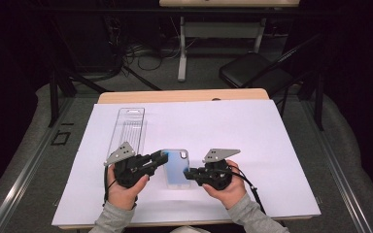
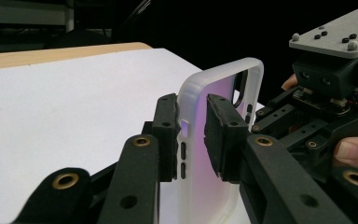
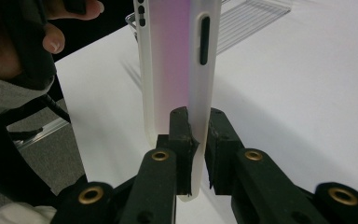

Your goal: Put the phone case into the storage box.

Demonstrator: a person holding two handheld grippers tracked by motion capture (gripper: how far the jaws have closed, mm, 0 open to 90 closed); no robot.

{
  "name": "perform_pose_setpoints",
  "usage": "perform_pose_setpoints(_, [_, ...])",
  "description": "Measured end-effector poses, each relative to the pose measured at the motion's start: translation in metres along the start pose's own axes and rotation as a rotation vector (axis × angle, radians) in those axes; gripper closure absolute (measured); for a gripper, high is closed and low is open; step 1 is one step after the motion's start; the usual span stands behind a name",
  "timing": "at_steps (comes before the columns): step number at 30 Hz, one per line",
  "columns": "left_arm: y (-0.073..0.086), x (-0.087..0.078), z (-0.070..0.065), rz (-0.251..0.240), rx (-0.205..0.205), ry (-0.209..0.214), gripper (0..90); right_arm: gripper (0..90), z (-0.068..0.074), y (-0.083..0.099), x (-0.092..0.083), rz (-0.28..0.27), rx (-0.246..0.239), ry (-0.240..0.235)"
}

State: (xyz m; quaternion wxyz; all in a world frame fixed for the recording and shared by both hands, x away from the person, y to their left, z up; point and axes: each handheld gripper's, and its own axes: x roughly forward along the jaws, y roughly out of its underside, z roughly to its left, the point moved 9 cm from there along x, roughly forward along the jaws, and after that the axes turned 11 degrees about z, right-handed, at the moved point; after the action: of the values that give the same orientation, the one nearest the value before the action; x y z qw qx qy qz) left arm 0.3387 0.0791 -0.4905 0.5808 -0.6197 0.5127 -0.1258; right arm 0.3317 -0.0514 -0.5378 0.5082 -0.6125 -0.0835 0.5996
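- High view: A translucent phone case sits at the near middle of the white sheet that covers the bench, held between two hand-held grippers. The left gripper meets the case at its upper left corner; the right gripper meets it at its lower right edge. A clear plastic package tray lies on the sheet just beyond and to the left of the case, apart from it and apparently empty.
- Left gripper view: The left gripper's fingers are clenched on one side wall of the phone case, one pad outside the wall and one inside the shell. The case stands on edge, its camera cut-out uppermost. The right gripper's body and the person's fingertips stand just behind the case.
- Right gripper view: The right gripper's fingers are clenched on the other wall of the phone case; the case rises upright from them. The package tray lies beyond the case on the sheet.
- Assessment: The case appears to be out of its tray and secured by both grippers, so the pick-up looks done. Whatever handling or placement follows is not yet begun; no phone is in sight.
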Motion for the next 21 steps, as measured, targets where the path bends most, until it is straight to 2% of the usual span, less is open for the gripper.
perform_pose_setpoints(9, [0.0,-0.0014,0.0003,-0.003,-0.003,-0.001,79.7,82.5,0.0002,-0.0001,-0.0002,-0.001,0.0,-0.005])
perform_pose_setpoints(21, [-0.0001,-0.0023,0.001,-0.007,-0.012,0.023,82.2,82.4,-0.0005,0.0002,-0.0009,0.002,0.002,-0.018])
